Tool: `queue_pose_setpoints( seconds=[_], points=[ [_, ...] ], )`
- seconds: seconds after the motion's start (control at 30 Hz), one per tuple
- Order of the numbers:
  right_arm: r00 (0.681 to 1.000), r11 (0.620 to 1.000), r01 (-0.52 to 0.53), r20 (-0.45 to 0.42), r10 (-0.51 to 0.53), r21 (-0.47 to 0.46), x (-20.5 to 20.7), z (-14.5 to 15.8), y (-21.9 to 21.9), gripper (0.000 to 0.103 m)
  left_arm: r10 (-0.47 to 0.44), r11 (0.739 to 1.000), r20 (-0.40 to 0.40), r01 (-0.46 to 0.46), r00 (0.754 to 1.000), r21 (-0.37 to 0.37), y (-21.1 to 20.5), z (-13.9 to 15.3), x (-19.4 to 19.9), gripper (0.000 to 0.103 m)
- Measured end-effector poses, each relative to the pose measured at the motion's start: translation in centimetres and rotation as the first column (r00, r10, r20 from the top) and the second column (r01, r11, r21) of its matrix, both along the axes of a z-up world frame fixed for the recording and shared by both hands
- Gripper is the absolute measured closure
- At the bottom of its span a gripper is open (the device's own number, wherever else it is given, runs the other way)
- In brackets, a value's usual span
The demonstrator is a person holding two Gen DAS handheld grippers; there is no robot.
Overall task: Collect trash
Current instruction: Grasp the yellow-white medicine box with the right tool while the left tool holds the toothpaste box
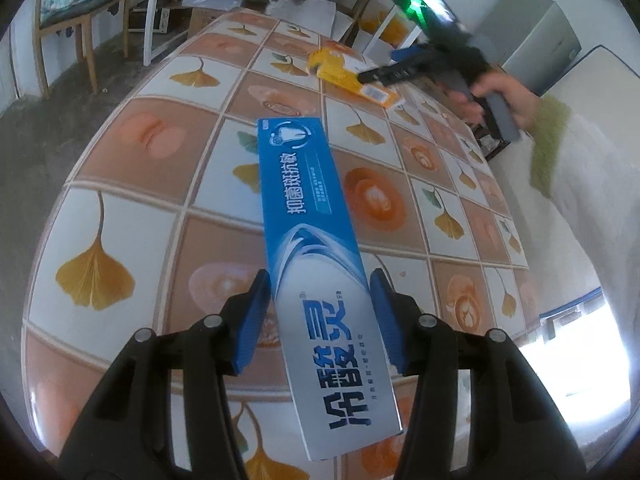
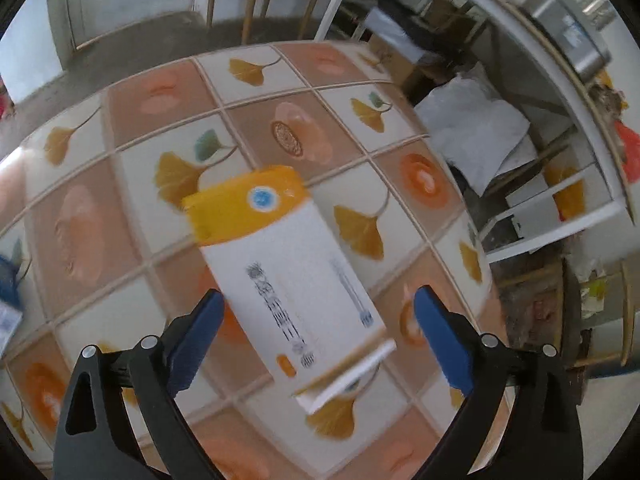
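A blue and silver toothpaste box (image 1: 312,232) sticks out forward over the table, with my left gripper (image 1: 320,304) shut on its near half. Its blue pads (image 1: 256,312) sit against both long sides. A yellow and white carton (image 2: 288,264) lies flat on the tablecloth, one end flap open towards me. My right gripper (image 2: 320,296) hangs over it, open wide, with both pads clear of the carton's sides. In the left wrist view the same carton (image 1: 348,74) lies at the far right of the table, under a person's hand (image 1: 500,96) holding that gripper.
The table (image 1: 140,208) wears a tiled cloth with ginkgo leaves. A wooden chair (image 1: 72,12) stands beyond its far left. White bags (image 2: 476,132), a white frame (image 2: 560,216) and clutter crowd the floor past the table's right edge. A grey metal box (image 2: 568,36) sits higher up.
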State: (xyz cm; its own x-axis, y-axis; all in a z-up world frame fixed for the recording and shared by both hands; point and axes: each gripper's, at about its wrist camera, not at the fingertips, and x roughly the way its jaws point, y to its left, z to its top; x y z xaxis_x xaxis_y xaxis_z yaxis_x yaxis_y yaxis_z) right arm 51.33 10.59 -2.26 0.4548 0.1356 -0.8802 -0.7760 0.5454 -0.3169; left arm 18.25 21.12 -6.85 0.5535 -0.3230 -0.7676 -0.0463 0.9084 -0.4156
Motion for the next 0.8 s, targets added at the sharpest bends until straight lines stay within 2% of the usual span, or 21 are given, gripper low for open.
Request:
queue_pose_setpoints(
  seconds=[0.1,0.13,0.27,0.37,0.4,0.47,0.53,0.6,0.67,0.73,0.8],
  points=[
    [0.994,0.997,0.017,-0.113,-0.009,0.071,1.9,-0.2,1.1,0.010,-0.005,1.000,0.001,0.005,1.000,-0.026,0.4,-0.2,0.0,0.054],
    [0.990,0.997,0.024,-0.141,-0.014,0.069,2.4,-0.6,1.5,0.010,-0.006,1.000,0.002,0.006,1.000,-0.028,0.5,-0.2,0.0,0.054],
    [0.984,0.998,0.054,-0.170,-0.049,0.027,3.4,-2.3,1.7,0.010,-0.013,0.999,0.009,0.013,1.000,-0.035,0.6,-0.3,-0.1,0.054],
    [0.968,0.989,0.126,-0.228,-0.106,0.077,3.9,-2.2,0.4,0.010,-0.008,0.999,0.013,0.008,1.000,-0.045,0.8,-0.4,-0.2,0.054],
    [0.962,0.984,0.152,-0.244,-0.125,0.093,3.9,-2.0,-0.1,0.016,-0.005,0.999,0.014,0.005,1.000,-0.044,0.9,-0.4,-0.2,0.054],
    [0.946,0.971,0.217,-0.268,-0.183,0.104,3.3,-1.7,-1.3,0.020,0.011,0.999,0.013,-0.010,1.000,-0.047,0.9,-0.5,-0.2,0.054],
    [0.923,0.951,0.293,-0.288,-0.256,0.094,2.2,-1.6,-2.9,0.023,0.029,0.998,0.010,-0.028,1.000,-0.061,1.0,-0.5,-0.4,0.054],
    [0.909,0.940,0.324,-0.310,-0.278,0.107,0.2,-1.3,-4.5,0.023,0.045,0.997,0.010,-0.044,0.999,-0.068,1.0,-0.6,-0.5,0.055],
    [0.873,0.906,0.406,-0.346,-0.344,0.124,-2.4,-1.0,-6.7,0.023,0.064,0.995,0.007,-0.063,0.998,-0.074,0.9,-0.6,-0.7,0.055],
    [0.819,0.856,0.503,-0.382,-0.428,0.120,-5.7,-0.9,-9.5,0.023,0.079,0.994,0.003,-0.079,0.997,-0.077,0.8,-0.6,-0.9,0.055],
    [0.782,0.820,0.557,-0.418,-0.462,0.135,-9.3,-0.7,-11.7,0.023,0.087,0.993,0.000,-0.086,0.996,-0.083,0.5,-0.6,-1.1,0.055]
  ],
)
